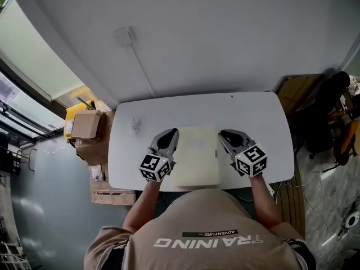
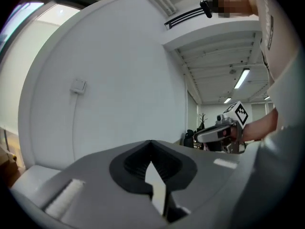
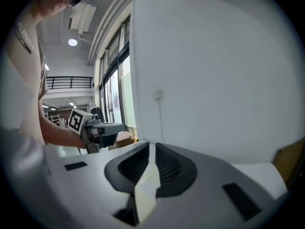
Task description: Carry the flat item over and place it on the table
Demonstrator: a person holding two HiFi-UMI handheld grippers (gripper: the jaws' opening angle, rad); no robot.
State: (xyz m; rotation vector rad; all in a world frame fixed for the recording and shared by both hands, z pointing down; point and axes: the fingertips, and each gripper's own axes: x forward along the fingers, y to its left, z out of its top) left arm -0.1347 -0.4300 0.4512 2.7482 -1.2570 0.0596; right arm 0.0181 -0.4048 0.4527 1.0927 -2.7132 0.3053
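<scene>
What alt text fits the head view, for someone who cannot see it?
Seen from above, a person grips a pale flat item by its two side edges, left gripper and right gripper each shut on it, at the near edge of a white table.

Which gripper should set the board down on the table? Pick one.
Neither alone: the left gripper and right gripper each clamp an opposite edge of the board, so probably lower both together.

The head view looks steeply down from above the person (image 1: pixel 205 229) onto the whole bench (image 1: pixel 253 117), the left claw (image 1: pixel 170 134) and the right claw (image 1: pixel 224 134). Each gripper view rides close behind its own jaws, low over the bench, facing the wall (image 2: pixel 119 80). Each catches the opposite claw, and all 3 share the flat item (image 1: pixel 196 156).
</scene>
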